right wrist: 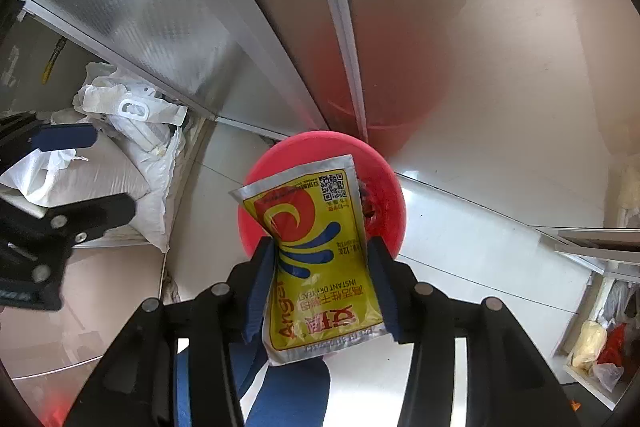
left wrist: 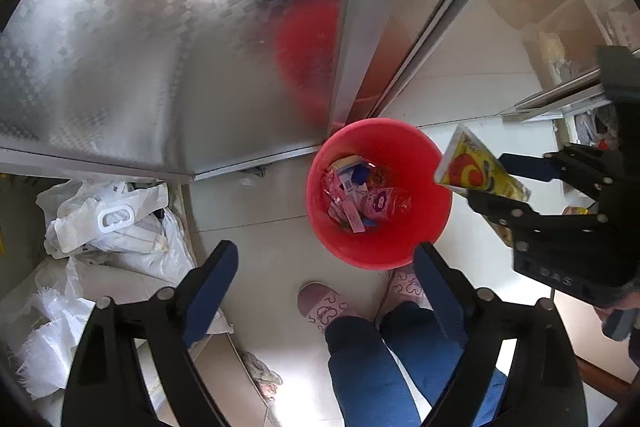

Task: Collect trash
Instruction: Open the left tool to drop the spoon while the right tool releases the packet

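Pale tiled floor (left wrist: 280, 227) with red bin (left wrist: 380, 251) beside steel cabinets (left wrist: 140, 67); left tool (left wrist: 326, 259) wide, empty; right tool (right wrist: 320, 259) clamping yeast packet (right wrist: 316, 247).

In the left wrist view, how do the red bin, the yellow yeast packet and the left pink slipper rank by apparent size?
1. red bin
2. yellow yeast packet, though it is nearer the camera
3. left pink slipper, partly hidden by a leg

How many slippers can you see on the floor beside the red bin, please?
2: one slipper in front of the red bin, the other slipper beside it, partly hidden behind a finger of the left tongs.
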### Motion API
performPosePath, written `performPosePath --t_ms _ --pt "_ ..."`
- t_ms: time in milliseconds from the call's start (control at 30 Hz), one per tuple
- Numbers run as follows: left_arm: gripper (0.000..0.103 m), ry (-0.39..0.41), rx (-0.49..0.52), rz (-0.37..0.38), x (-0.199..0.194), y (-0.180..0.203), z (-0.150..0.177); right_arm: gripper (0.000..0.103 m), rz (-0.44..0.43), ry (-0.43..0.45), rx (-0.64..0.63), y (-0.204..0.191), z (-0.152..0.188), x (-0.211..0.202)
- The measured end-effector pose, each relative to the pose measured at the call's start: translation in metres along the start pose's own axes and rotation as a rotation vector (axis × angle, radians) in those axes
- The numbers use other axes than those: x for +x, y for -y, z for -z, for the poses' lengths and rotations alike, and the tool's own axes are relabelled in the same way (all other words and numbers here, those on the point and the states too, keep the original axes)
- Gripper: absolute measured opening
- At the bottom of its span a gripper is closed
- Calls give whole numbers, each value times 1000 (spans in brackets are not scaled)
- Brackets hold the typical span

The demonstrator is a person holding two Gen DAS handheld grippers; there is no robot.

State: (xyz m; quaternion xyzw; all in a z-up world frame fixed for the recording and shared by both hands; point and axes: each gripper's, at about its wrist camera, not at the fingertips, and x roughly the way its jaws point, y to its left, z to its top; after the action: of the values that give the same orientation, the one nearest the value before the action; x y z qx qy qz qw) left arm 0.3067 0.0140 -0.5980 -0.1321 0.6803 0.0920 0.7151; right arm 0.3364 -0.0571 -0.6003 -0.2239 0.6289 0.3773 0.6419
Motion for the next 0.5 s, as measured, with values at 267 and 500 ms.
performPosePath --t_ms 267,500 --pt "90 -6 -20 -8 3 -8 2 45 -1 -2 -20 -3 -6 8" --pt "90 -7 -13 -5 2 -8 2 58 -16 0 -37 -2 -5 9"
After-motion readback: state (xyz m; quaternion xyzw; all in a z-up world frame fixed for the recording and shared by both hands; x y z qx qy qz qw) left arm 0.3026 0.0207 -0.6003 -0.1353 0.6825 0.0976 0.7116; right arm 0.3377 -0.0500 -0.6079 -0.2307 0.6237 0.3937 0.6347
